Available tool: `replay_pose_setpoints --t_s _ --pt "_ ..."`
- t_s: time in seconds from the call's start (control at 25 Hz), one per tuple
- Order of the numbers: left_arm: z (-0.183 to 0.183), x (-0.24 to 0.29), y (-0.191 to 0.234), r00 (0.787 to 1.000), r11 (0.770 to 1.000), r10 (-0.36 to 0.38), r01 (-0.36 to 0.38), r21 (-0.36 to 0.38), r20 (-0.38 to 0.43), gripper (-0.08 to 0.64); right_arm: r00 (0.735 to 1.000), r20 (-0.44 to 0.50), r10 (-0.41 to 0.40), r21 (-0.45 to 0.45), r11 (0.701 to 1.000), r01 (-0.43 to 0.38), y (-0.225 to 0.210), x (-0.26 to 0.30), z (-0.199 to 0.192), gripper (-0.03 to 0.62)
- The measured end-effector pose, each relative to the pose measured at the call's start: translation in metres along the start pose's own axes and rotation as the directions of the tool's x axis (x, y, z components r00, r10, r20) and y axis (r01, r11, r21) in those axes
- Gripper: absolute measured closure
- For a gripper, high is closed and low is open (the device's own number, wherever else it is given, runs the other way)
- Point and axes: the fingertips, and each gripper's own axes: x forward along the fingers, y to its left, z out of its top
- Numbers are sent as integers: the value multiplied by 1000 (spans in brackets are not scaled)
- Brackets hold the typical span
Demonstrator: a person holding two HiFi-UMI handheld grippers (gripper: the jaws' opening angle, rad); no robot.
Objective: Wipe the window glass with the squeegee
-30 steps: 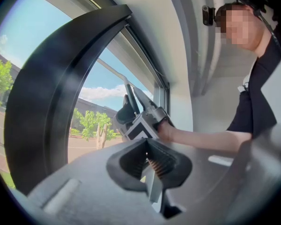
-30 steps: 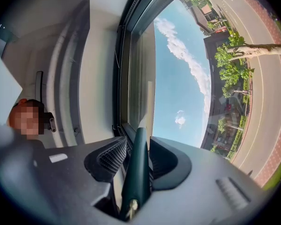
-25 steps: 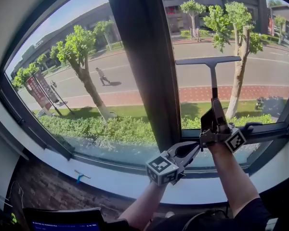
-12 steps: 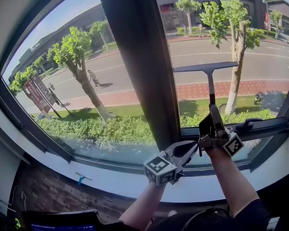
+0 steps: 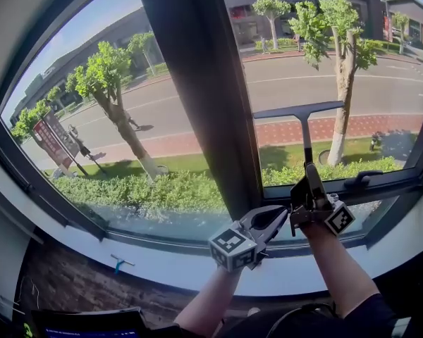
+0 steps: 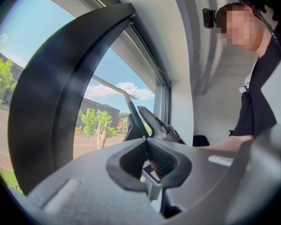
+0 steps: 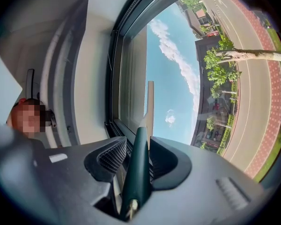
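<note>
The squeegee (image 5: pixel 298 110) stands upright against the right window pane (image 5: pixel 381 83), its dark blade level across the glass above a thin shaft. My right gripper (image 5: pixel 310 183) is shut on the squeegee's handle low on the pane. In the right gripper view the dark green handle (image 7: pixel 137 165) runs up between the jaws of the right gripper (image 7: pixel 138 142) to the blade (image 7: pixel 150 108). My left gripper (image 5: pixel 266 222) hangs just left of and below it, by the lower frame, shut on nothing. In the left gripper view the left gripper (image 6: pixel 146 142) points toward the squeegee (image 6: pixel 131 111).
A wide dark mullion (image 5: pixel 197 97) divides the two panes. A window latch (image 5: pixel 359 180) sits on the lower frame right of my right gripper. Below runs a white sill (image 5: pixel 162 267). A small blue object (image 5: pixel 118 264) lies on the floor beneath.
The squeegee and my right gripper have slid down the right pane. My left gripper has stayed beside the lower frame. A walker outside has moved left.
</note>
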Motion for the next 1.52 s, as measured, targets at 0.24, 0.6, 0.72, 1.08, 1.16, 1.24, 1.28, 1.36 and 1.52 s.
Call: replay_pose_setpoints --t_s 0.24,0.6,0.72,1.08,1.16,1.24,1.28,1.36,1.52 --pt "2 0 -7 1000 1000 -19 19 -3 -10 557 544 170 822 164 521 -838 136 -7 2 433" --pt "1 -5 -5 1000 1000 -3 3 -5 -25 557 542 184 820 225 501 -836 112 0 -13 436" --pt "9 -5 -12 999 1000 -12 11 -26 -35 558 563 215 798 324 485 -812 131 -9 -12 436" --pt "5 -9 -7 999 1000 4 -5 -21 -38 558 595 183 783 297 533 -793 103 -3 -23 434" --pt "5 -8 -8 999 1000 -4 3 -20 -37 557 607 205 768 375 511 -773 115 -9 -25 434" --pt "4 -8 -9 999 1000 -6 5 -18 -36 557 610 200 767 367 519 -772 106 -8 -28 436" --pt "2 -9 -7 999 1000 -2 1 -16 -35 557 613 193 766 356 527 -772 99 -8 -30 434" --pt "0 -11 -8 999 1000 1 -2 -15 -40 557 624 201 756 397 519 -757 103 -13 -32 436" --pt "0 -10 -9 999 1000 -7 6 -21 -53 557 633 207 746 421 516 -746 101 -12 -36 434"
